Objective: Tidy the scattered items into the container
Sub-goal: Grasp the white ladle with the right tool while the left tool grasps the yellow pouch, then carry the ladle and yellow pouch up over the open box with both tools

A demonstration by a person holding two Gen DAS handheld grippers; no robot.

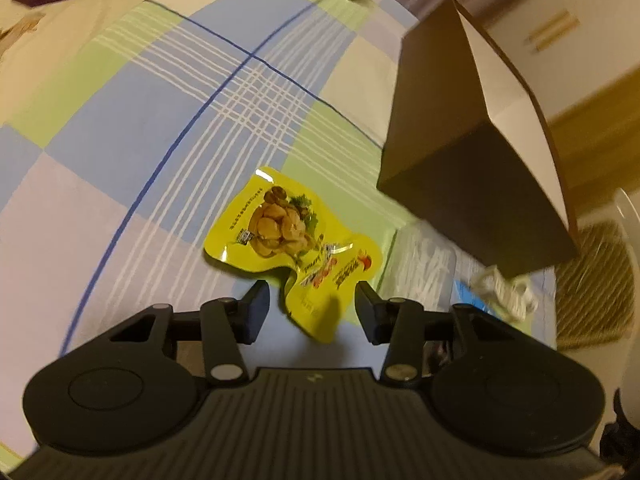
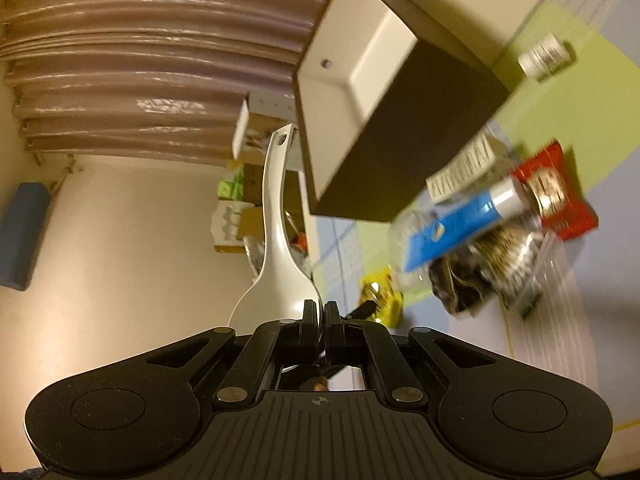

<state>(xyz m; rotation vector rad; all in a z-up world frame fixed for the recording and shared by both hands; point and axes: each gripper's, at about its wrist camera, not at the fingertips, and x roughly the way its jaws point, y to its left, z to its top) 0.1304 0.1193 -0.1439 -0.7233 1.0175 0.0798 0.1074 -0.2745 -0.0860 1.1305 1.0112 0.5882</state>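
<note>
A yellow snack packet (image 1: 280, 232) lies flat on the checked cloth. My left gripper (image 1: 312, 308) is low over its near end, with the fingers on either side and a gap between each pad and the packet, so it is open. The brown box (image 1: 472, 152) with a white inside stands just right of the packet. In the right wrist view my right gripper (image 2: 323, 312) is shut on the bowl of a white plastic spoon (image 2: 276, 216), whose handle points away, beside the box (image 2: 400, 120). The yellow packet (image 2: 380, 296) shows beyond the fingers.
Right of the box lie a blue tube (image 2: 460, 220), a red packet (image 2: 556, 192), a dark crumpled wrapper (image 2: 464, 280), a small white bottle (image 2: 546, 56) and a clear bag of white sticks (image 1: 424, 268). A white cable (image 1: 504, 292) and a woven basket (image 1: 596, 280) sit at the cloth's edge.
</note>
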